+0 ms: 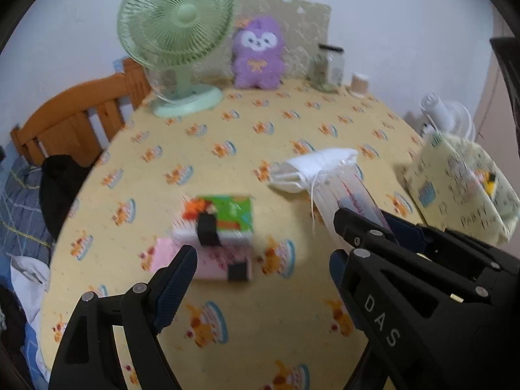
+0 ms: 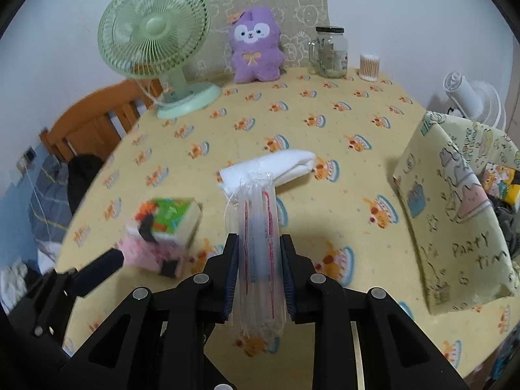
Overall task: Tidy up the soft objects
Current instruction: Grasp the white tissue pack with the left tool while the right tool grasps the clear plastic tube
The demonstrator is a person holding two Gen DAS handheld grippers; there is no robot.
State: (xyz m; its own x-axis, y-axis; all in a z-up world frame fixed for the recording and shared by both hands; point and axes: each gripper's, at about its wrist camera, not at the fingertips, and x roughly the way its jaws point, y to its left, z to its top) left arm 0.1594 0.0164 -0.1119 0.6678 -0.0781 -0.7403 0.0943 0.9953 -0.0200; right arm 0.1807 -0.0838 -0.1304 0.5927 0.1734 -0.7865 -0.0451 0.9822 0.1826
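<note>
My right gripper [image 2: 258, 250] is shut on a clear plastic pack [image 2: 258, 227] with a white folded cloth [image 2: 269, 169] in its far end, held above the table; it also shows in the left wrist view [image 1: 328, 169]. My left gripper [image 1: 260, 260] is open and empty, just in front of a stack of tissue packs [image 1: 214, 237], green on top, pink below, also in the right wrist view [image 2: 162, 234]. A yellow-green fabric storage box [image 2: 455, 214] stands at the right with soft items inside. A purple plush toy [image 2: 255, 45] sits at the back.
A green desk fan [image 2: 156, 42] stands back left. A glass jar [image 2: 330, 52] and a cotton swab cup [image 2: 370, 66] stand at the back. A wooden bed frame [image 2: 94, 120] and bedding lie left of the table. A white fan [image 2: 471, 97] stands behind the box.
</note>
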